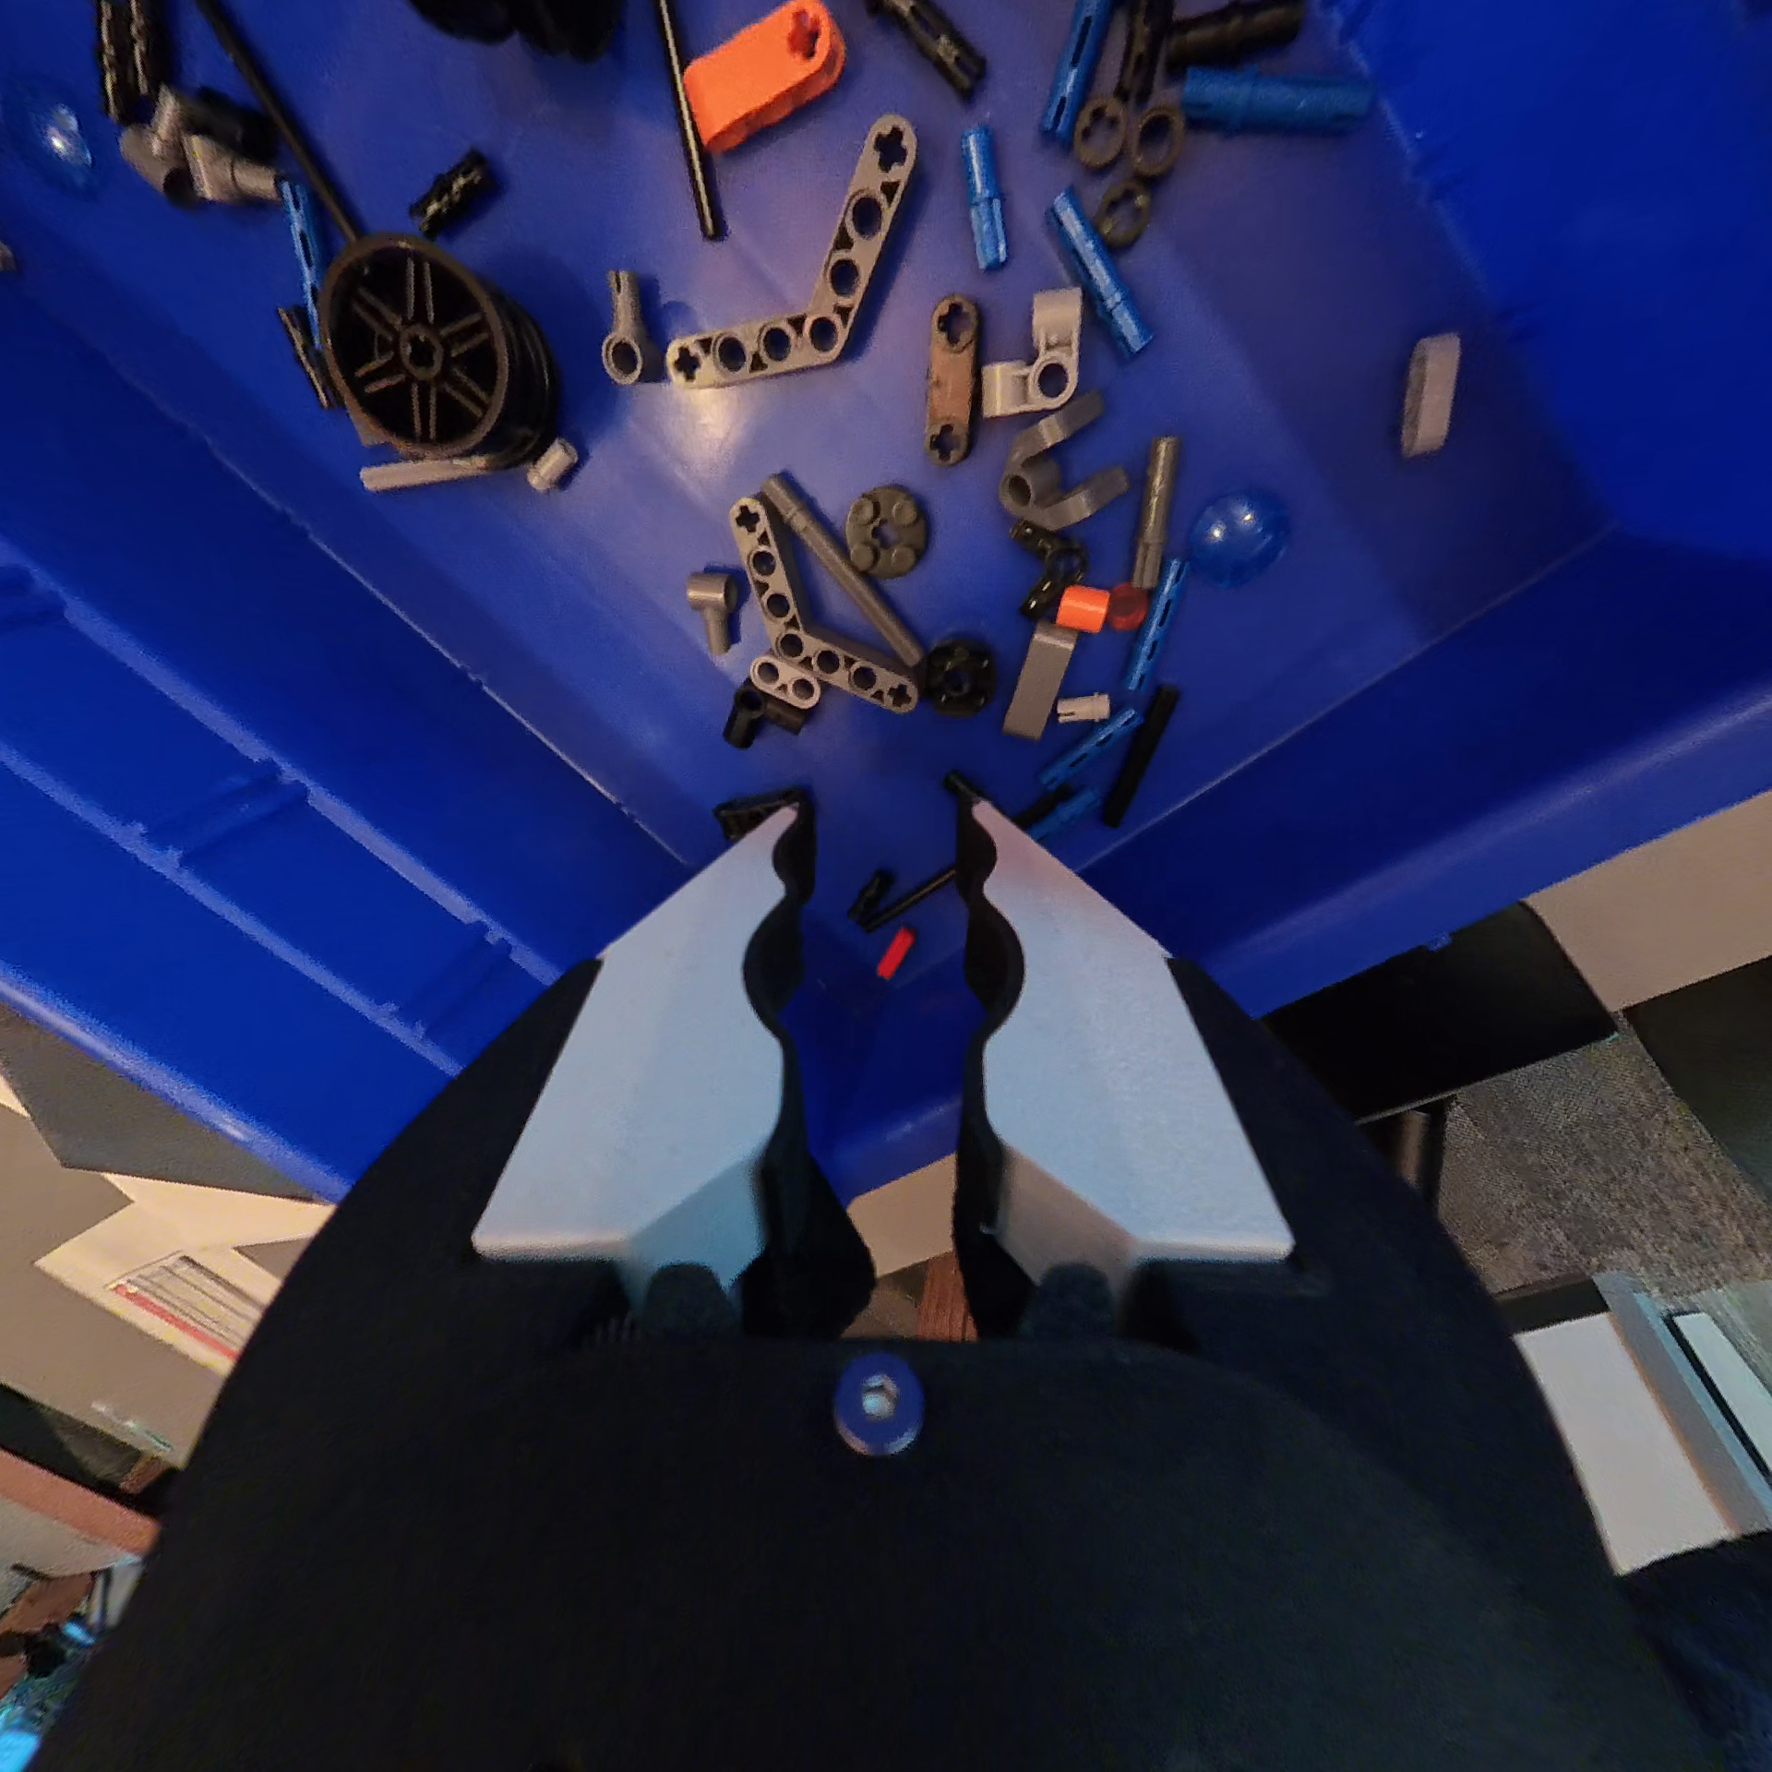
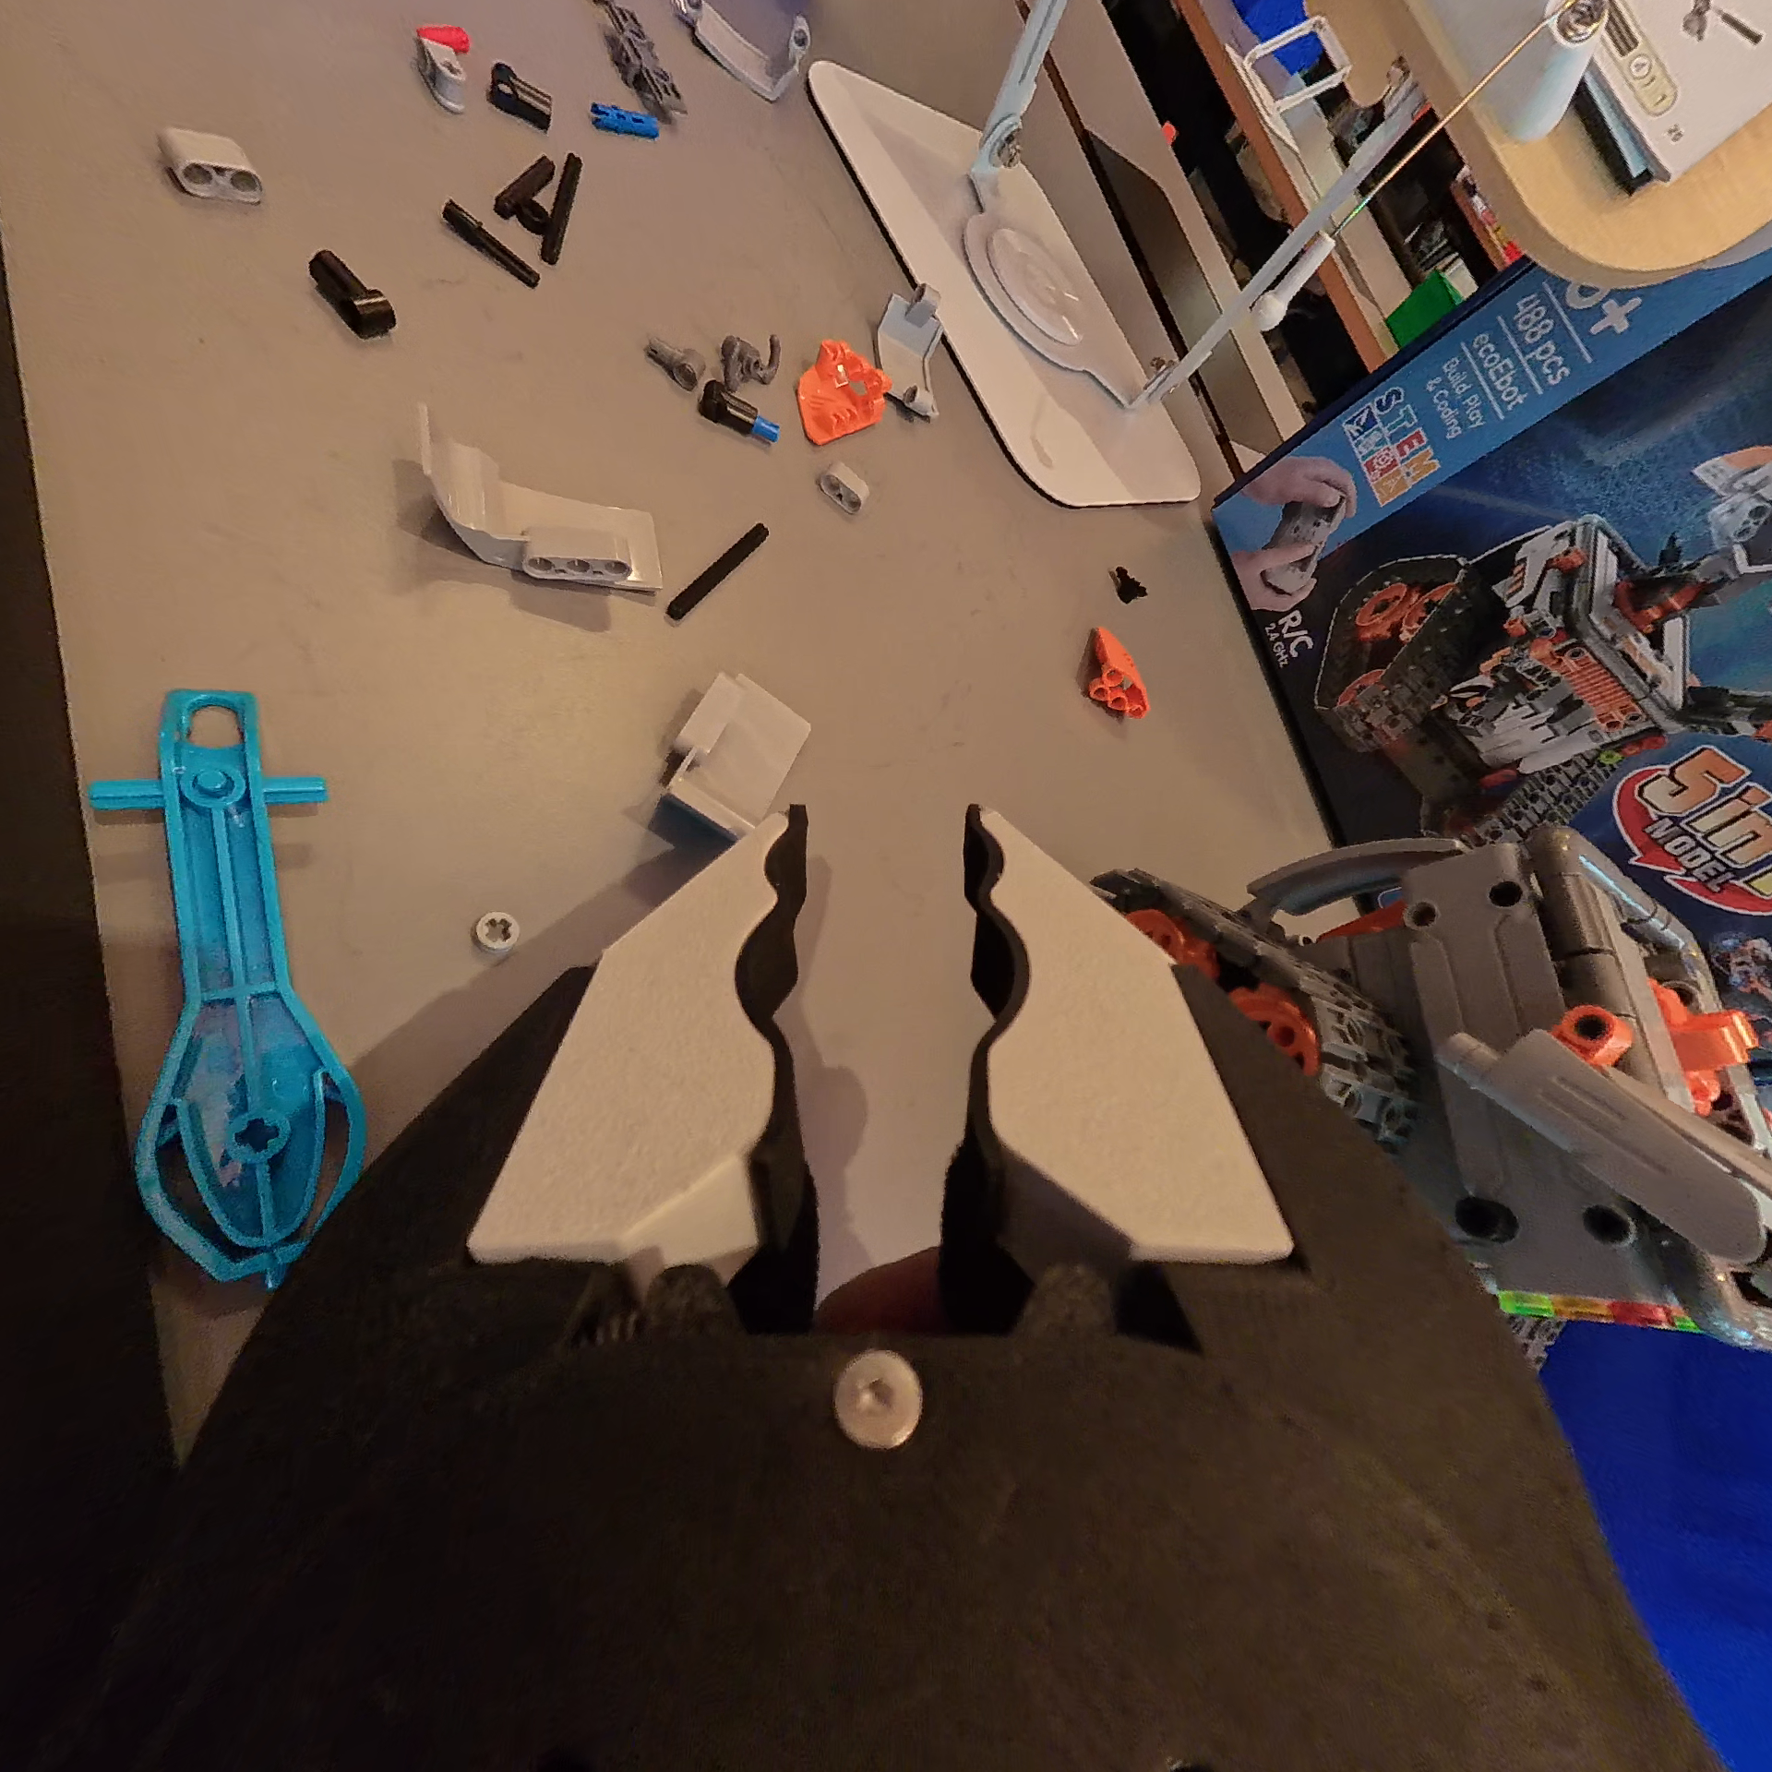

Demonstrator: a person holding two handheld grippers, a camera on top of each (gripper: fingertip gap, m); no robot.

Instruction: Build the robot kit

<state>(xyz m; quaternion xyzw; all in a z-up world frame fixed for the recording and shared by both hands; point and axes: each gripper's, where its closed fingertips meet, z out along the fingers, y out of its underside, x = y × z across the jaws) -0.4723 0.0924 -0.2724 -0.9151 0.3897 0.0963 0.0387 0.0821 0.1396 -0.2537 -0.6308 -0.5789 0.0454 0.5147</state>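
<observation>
My left gripper (image 1: 882,805) is open and empty above a corner of a blue bin (image 1: 288,767). Between its fingers I see the bin floor with a short black pin (image 1: 873,894), a thin black axle (image 1: 920,892) and a small red piece (image 1: 894,952). Several grey, black and blue building parts lie beyond the tips, among them a grey bent beam (image 1: 786,594). My right gripper (image 2: 884,815) is open and empty above a tan table (image 2: 911,623). A white angled panel part (image 2: 738,757) lies just left of its left fingertip. A grey and orange built model (image 2: 1496,1074) stands to its right.
The bin also holds a black wheel (image 1: 422,345) and an orange part (image 1: 767,77). On the table lie a teal tool (image 2: 235,1007), a grey round bush (image 2: 496,930), an orange part (image 2: 1115,671), scattered small parts, a white lamp base (image 2: 1007,288) and a printed box (image 2: 1534,575). Left tips to right tips: about 55 centimetres. From my right tips it is roughly 6 centimetres to the grey round bush (image 2: 496,930); from my left, 55 centimetres.
</observation>
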